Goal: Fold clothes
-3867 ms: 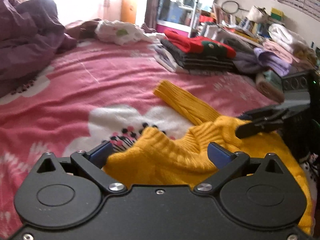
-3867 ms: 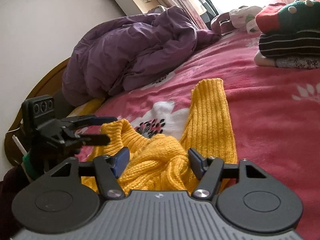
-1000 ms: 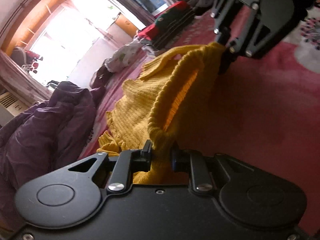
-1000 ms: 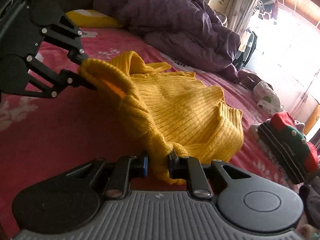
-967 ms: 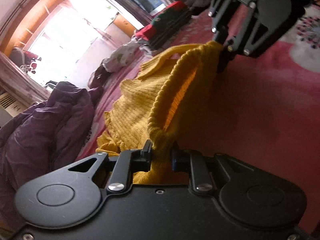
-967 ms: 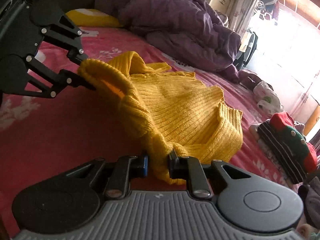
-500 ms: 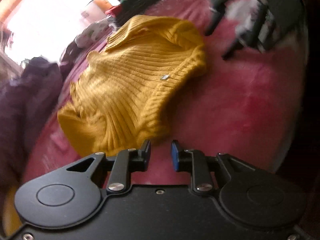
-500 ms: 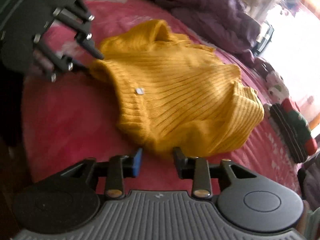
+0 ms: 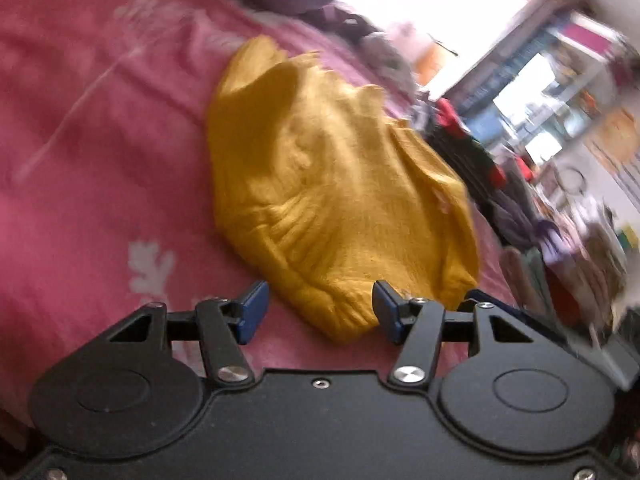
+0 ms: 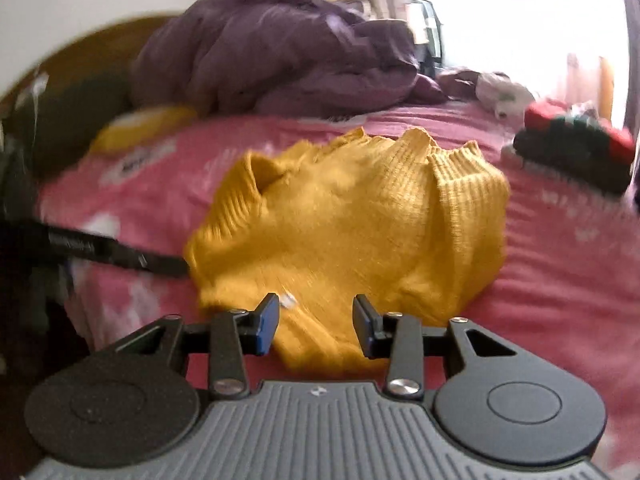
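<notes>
The yellow sweater [image 10: 352, 232] lies bunched in a rough mound on the pink bedspread [image 10: 560, 272], and to my eye the step in hand is regrasping it for the next fold; to do that well, each claw should close on a clean edge of the knit rather than a thick wad (the near hem looks lumpy). The left gripper [image 9: 316, 310] has just been opening; its jaws stand apart with the sweater's near edge between them, the blue pads clear of the cloth as far as the blur allows. The right gripper [image 10: 316, 322] has likewise been opening and stands part open, holding nothing, the near hem just beyond and between its tips. A folded stack of clothes [image 10: 572, 152] lies far right, a purple quilt [image 10: 280, 52] at the far side.
</notes>
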Demonstrator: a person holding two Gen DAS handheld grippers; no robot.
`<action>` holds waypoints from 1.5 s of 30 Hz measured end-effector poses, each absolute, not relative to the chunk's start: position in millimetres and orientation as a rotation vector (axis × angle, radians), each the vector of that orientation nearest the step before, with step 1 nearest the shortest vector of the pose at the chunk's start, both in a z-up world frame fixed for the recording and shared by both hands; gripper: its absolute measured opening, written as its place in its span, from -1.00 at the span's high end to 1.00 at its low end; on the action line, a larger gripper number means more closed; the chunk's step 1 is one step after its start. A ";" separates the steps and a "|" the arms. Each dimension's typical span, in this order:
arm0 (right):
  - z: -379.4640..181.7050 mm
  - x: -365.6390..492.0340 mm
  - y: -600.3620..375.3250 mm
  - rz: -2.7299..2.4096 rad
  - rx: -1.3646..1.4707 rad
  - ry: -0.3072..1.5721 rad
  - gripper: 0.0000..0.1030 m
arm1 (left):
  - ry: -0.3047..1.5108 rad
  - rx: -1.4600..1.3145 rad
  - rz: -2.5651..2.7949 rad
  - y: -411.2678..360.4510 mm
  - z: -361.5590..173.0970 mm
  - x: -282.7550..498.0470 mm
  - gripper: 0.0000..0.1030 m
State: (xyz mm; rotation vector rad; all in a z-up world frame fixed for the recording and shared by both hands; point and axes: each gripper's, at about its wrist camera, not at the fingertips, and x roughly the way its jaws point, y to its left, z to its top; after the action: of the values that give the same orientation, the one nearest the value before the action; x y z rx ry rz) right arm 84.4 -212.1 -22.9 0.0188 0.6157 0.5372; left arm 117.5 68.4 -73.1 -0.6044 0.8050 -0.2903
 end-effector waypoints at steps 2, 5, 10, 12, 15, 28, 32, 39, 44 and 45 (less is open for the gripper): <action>-31.5 83.6 -200.3 0.518 0.022 0.602 0.21 | 0.785 -0.630 -0.231 66.2 -76.8 121.8 -0.09; -49.4 87.8 -187.8 0.487 -0.005 0.616 0.21 | 0.761 -0.739 -0.193 67.6 -86.5 130.9 -0.06; -70.8 88.1 -181.9 0.473 -0.044 0.677 0.16 | 0.731 -0.665 -0.175 53.0 -74.9 123.9 0.84; -66.0 83.7 -180.0 0.492 -0.070 0.698 0.14 | 0.707 -0.654 -0.182 57.6 -60.5 111.7 0.84; -62.2 78.1 -179.4 0.518 -0.126 0.741 0.14 | 0.781 -0.612 -0.154 59.7 -80.5 114.2 0.72; -47.4 77.8 -242.3 0.543 0.275 0.594 0.14 | 0.675 -0.711 -0.114 123.3 -61.3 124.3 0.03; -50.7 92.6 -241.6 0.537 0.305 0.566 0.14 | 0.670 -0.677 -0.125 141.3 -57.8 159.6 0.03; -88.3 111.6 -231.6 0.510 0.321 0.644 0.14 | 0.682 -0.705 -0.207 155.8 -68.0 240.8 0.03; -93.5 108.6 -233.0 0.535 0.346 0.631 0.01 | 0.714 -0.694 -0.223 155.7 -72.8 282.2 0.03; -95.2 108.7 -235.3 0.542 0.364 0.626 0.01 | 0.715 -0.692 -0.237 157.4 -72.3 290.8 0.04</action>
State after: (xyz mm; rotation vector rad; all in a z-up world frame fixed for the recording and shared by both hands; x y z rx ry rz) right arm 108.7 -235.3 -95.2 0.3636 0.6259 0.5418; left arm 290.8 157.4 -72.3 -0.6922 0.7152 -0.2370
